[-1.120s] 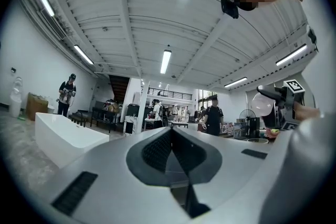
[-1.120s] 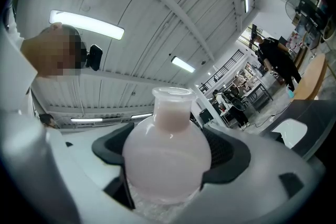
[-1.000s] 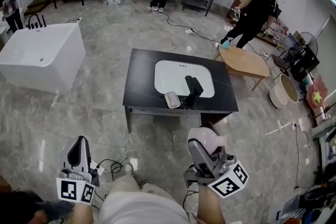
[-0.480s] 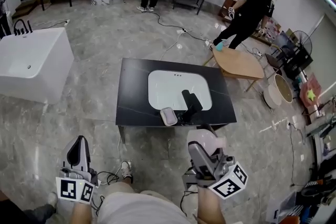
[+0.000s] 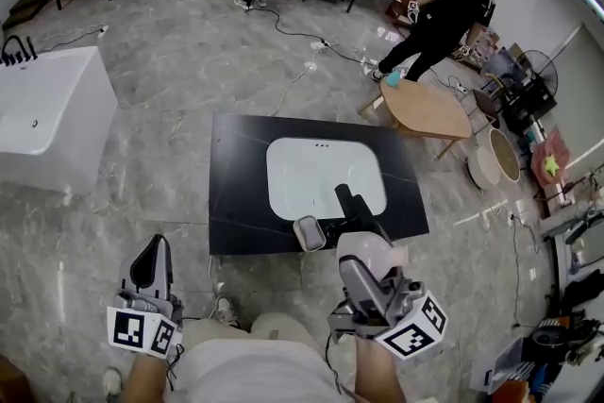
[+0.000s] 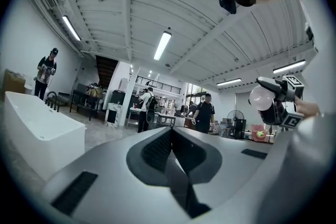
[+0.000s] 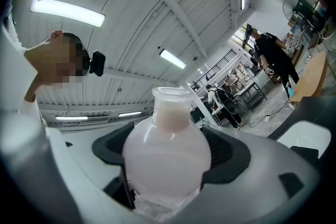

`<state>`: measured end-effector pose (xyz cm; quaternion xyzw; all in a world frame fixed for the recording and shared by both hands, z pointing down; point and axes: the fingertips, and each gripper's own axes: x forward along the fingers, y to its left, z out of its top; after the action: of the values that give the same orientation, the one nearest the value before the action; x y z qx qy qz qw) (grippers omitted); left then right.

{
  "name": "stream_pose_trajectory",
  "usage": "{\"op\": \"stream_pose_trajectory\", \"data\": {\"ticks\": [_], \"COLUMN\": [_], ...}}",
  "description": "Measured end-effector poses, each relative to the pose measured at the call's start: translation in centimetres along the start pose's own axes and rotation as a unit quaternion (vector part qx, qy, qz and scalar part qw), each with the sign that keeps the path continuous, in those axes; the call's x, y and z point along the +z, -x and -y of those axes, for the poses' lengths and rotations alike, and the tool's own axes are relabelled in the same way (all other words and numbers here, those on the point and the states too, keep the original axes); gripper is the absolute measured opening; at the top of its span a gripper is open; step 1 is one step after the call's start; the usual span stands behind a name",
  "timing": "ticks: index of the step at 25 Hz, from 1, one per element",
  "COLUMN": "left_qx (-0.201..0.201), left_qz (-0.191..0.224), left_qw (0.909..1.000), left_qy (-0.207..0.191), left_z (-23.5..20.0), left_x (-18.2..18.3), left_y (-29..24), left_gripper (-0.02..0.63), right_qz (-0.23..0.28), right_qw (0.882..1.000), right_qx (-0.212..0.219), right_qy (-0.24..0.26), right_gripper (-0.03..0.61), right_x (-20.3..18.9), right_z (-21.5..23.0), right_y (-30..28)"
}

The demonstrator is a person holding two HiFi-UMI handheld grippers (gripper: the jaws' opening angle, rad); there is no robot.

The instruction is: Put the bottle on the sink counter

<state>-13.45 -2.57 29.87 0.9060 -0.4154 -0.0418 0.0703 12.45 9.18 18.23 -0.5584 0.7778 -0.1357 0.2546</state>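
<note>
My right gripper [image 5: 370, 261] is shut on a round, pale pink bottle [image 5: 368, 251], held just short of the near edge of the black sink counter [image 5: 236, 175]. In the right gripper view the bottle [image 7: 167, 160] fills the space between the jaws, its open neck pointing up. A white basin [image 5: 321, 173] is set into the counter, with a black faucet [image 5: 354, 206] and a small white soap dish [image 5: 310, 233] at its near rim. At lower left my left gripper [image 5: 154, 264] points upward with its jaws closed on nothing [image 6: 170, 152].
A white bathtub [image 5: 42, 113] stands to the left on the grey marble floor. Right of the counter there is a round wooden table [image 5: 429, 109], and a person in black [image 5: 444, 5] bends over it. Cables [image 5: 293, 80] trail across the floor beyond the counter.
The sink counter has drawn closer and slid toward the lower part of the view as I walked forward. Both grippers keep their pose, and the bottle stays in the right one.
</note>
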Motion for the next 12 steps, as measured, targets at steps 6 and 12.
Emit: {"op": "stream_pose_trajectory", "data": {"ticks": [6,12], "left_qx": [-0.014,0.006], "left_qz": [-0.005,-0.003], "left_qw": [0.9999,1.0], "left_qy": [0.001,-0.003], "left_z": [1.1,1.1], "left_x": [-1.3,0.0], "left_y": [-4.8,-7.8], "left_gripper": [0.014,0.014], "right_qz": [-0.016,-0.041], "right_qw": [1.0,0.999], "right_qx": [0.007,0.026], "right_qy": [-0.018,-0.002], "right_gripper": [0.408,0.408], "right_x": [-1.5,-1.4], "right_z": [4.2,6.9], "right_y": [-3.5,-7.1]}}
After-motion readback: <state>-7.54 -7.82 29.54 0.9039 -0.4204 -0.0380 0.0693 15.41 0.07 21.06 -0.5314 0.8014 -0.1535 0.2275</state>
